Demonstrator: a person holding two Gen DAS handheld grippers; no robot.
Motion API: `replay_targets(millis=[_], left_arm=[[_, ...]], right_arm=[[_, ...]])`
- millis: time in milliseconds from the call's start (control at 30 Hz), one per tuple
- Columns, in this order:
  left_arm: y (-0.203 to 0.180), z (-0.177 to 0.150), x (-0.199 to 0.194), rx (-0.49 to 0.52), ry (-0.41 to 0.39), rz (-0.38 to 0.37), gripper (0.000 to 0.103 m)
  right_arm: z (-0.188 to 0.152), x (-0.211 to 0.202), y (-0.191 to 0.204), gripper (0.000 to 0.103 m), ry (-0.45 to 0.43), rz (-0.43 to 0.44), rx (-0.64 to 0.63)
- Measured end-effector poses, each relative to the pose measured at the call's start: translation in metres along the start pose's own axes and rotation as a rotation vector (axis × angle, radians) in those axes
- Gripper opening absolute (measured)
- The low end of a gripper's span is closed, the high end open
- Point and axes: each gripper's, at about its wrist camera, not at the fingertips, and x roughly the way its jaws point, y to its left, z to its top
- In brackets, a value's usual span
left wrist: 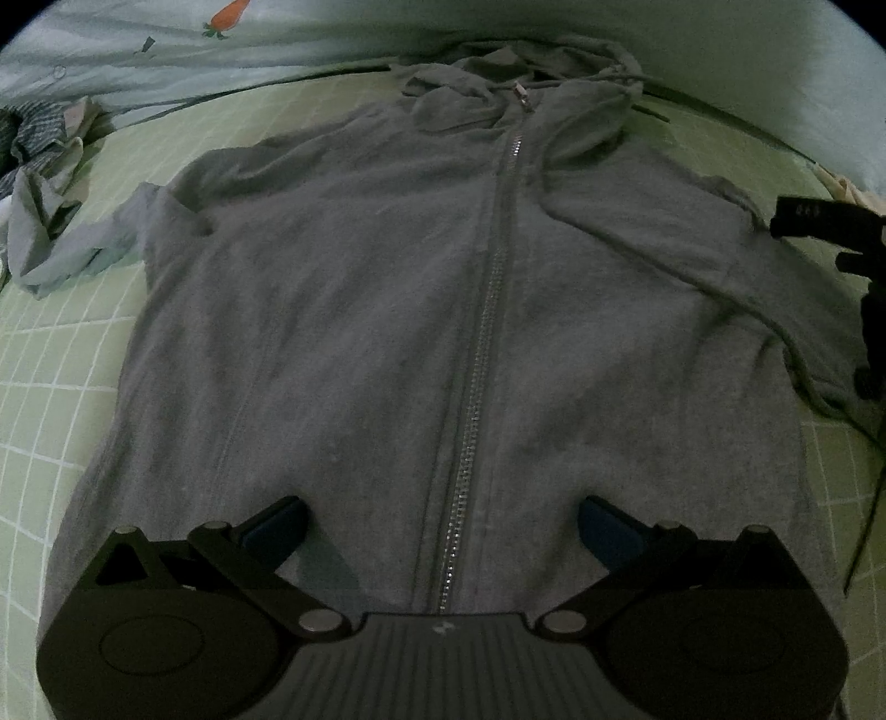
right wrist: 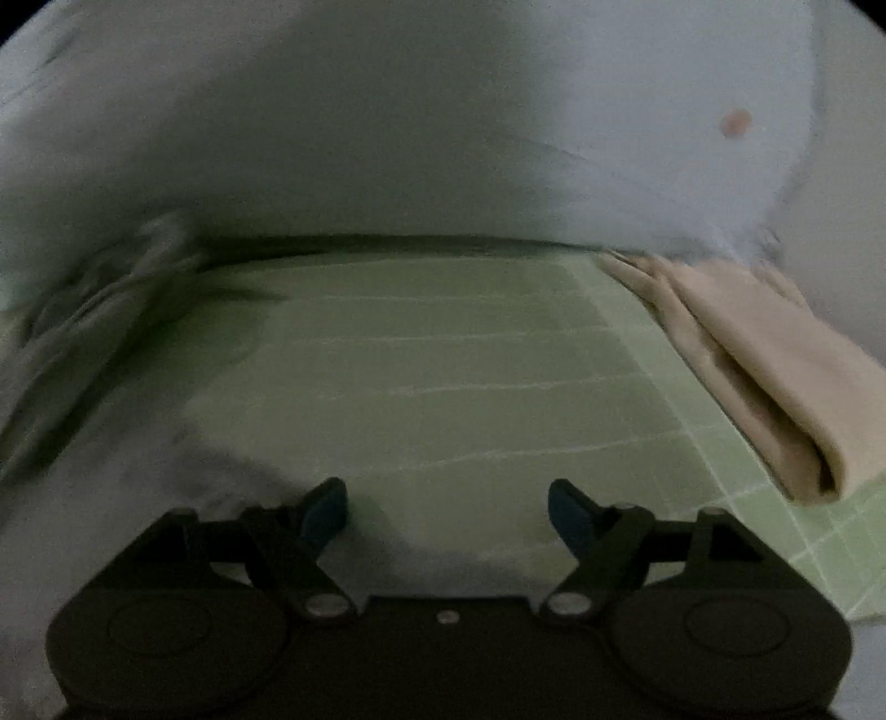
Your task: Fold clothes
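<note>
A grey zip-up hoodie lies flat, front up, on the green checked bed sheet, hood at the far end and zipper closed down its middle. My left gripper is open just above the hoodie's bottom hem, one finger on each side of the zipper. My right gripper is open over bare green sheet, holding nothing. Part of the hoodie's grey cloth shows blurred at the left of the right wrist view. The right gripper's black body shows at the right edge of the left wrist view, beside the hoodie's right sleeve.
A crumpled pale grey garment and a striped one lie at the far left of the bed. A folded beige garment lies at the right. A pale quilt with a carrot print runs along the far edge.
</note>
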Motion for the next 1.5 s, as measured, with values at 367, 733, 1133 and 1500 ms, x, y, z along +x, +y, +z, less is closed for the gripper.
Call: replay_targets(millis=[367, 733, 1133, 1500], left_arm=[[-0.002, 0.001, 0.001, 0.000, -0.016, 0.001, 0.103], [-0.004, 0.001, 0.000, -0.013, -0.011, 0.008, 0.103], [0.003, -0.002, -0.001, -0.040, -0.009, 0.011, 0.103], [0.028, -0.015, -0.016, -0.142, -0.018, -0.016, 0.103]], right_arm=[[-0.036, -0.051, -0.133, 0.087, -0.009, -0.350, 0.230], [-0.115, -0.114, -0.283, 0.086, 0.004, -0.614, 0.672], [-0.106, -0.116, -0.279, 0.054, 0.004, -0.642, 0.625], [-0.106, -0.143, -0.276, 0.063, -0.075, -0.623, 0.585]])
